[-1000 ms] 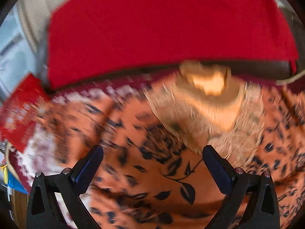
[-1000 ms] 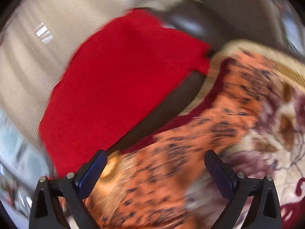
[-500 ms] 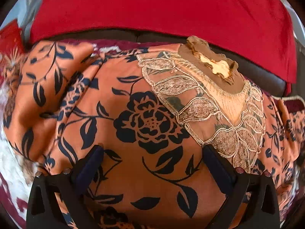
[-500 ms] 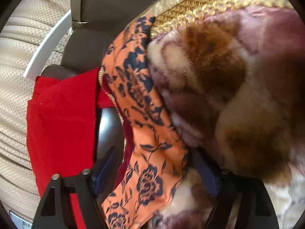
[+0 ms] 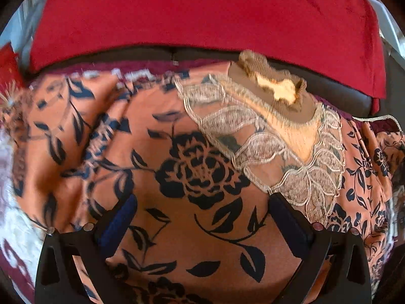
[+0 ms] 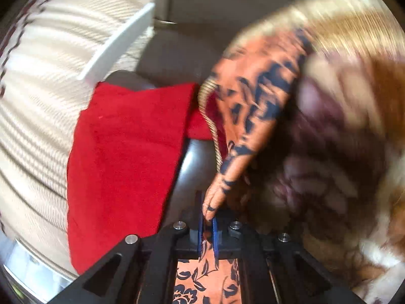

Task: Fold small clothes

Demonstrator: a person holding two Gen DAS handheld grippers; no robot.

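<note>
An orange garment with a dark floral print (image 5: 202, 172) lies spread on a plush blanket. Its beige lace neckline (image 5: 283, 136) is up and right of centre in the left wrist view. My left gripper (image 5: 202, 217) is open and hovers just over the garment's middle, holding nothing. My right gripper (image 6: 208, 224) is shut on a strip of the same orange garment (image 6: 255, 101), which stretches up and away from the jaws; more of the fabric hangs below the fingers.
A red cloth (image 5: 202, 12) drapes over the dark sofa back (image 5: 341, 88) behind the garment; it also shows in the right wrist view (image 6: 126, 157). A maroon, brown and cream plush blanket (image 6: 341, 164) lies under the garment. A cream ribbed curtain (image 6: 38, 101) hangs at left.
My right gripper closed on the garment's edge strip, which was loose between open fingers before. The left wrist view shifted slightly; the left gripper stayed open above the garment.
</note>
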